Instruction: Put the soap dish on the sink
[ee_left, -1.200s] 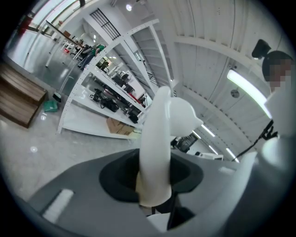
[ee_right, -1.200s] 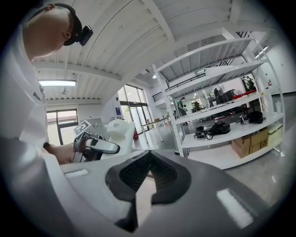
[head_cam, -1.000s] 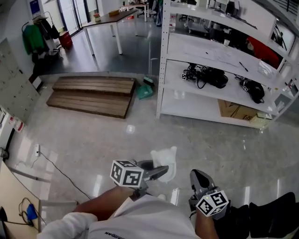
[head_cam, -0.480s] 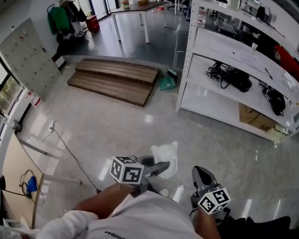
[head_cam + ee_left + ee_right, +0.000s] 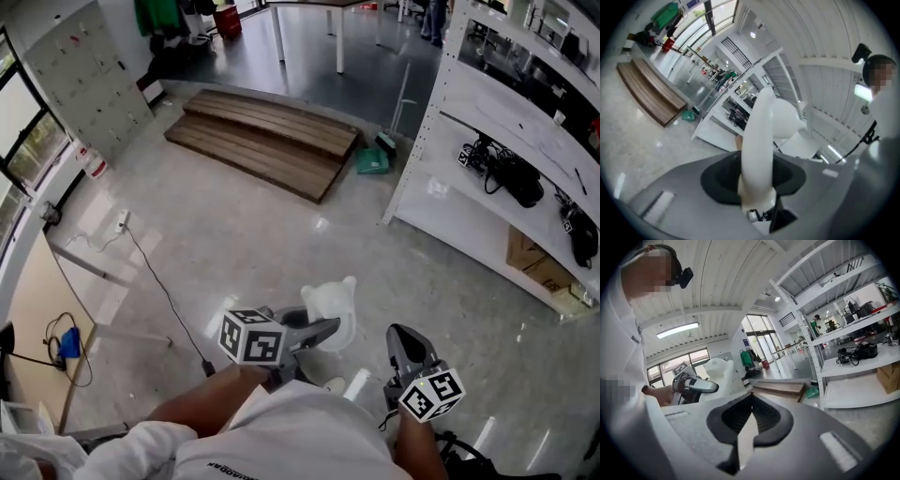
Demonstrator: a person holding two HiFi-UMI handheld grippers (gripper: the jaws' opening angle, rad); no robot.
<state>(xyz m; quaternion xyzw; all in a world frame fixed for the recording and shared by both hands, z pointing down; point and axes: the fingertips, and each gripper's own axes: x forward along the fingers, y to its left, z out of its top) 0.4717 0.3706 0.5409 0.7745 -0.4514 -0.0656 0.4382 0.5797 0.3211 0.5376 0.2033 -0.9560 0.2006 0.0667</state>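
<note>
The white soap dish, a moulded piece with two small ears, is carried in the air over the floor, and my left gripper is shut on its lower edge. In the left gripper view the soap dish stands up between the dark pads of my left gripper. My right gripper hangs just to the right, its jaws together with nothing in them. From the right gripper view the soap dish and the left gripper show to the left of my right gripper. No sink is in view.
A white shelving rack with cables and boxes stands at the right. A wooden platform lies on the floor ahead, with a green dustpan beside it. A black cable runs across the floor. A tan table edge is at the left.
The head view has swung left: the wooden platform and shelving rack have slid right in the picture. Both grippers kept their pose, and the soap dish stayed in the left one.
</note>
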